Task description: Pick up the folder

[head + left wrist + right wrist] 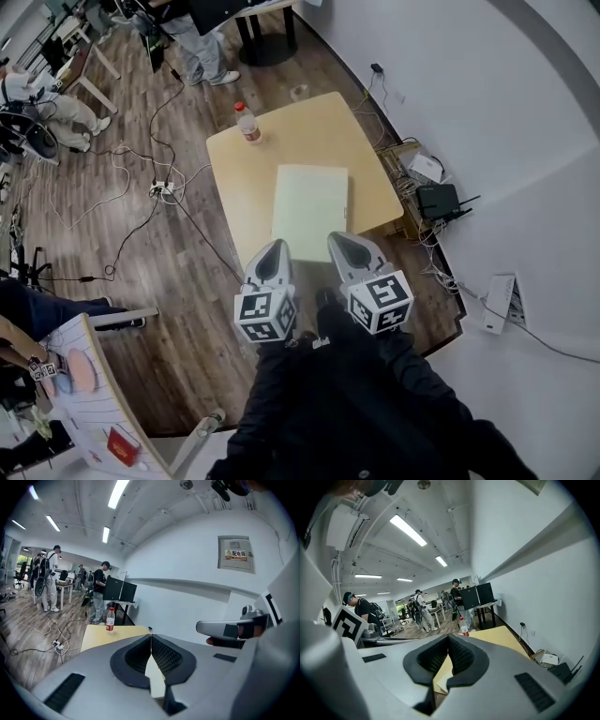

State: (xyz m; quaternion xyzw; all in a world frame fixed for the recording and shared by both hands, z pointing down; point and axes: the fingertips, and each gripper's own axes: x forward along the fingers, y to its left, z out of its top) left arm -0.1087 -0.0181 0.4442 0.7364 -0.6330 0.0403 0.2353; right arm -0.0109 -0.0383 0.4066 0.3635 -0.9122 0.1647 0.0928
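A pale green folder (309, 211) lies flat on the light wooden table (234, 178), toward its near right side. My left gripper (275, 247) hovers at the table's near edge, just short of the folder's near left corner, jaws shut with nothing in them. Beside it, my right gripper (343, 240) is over the folder's near right corner, also shut and empty. In the left gripper view, the left gripper (151, 641) has its pads together, and a strip of the folder (154, 677) shows below them. The right gripper (448, 641) is likewise closed above the table (497, 637).
A plastic bottle with a red cap (247, 122) stands at the table's far left corner. Cables and a power strip (161, 188) lie on the floor to the left. A router (439, 200) and boxes sit by the wall at right. People stand at desks beyond.
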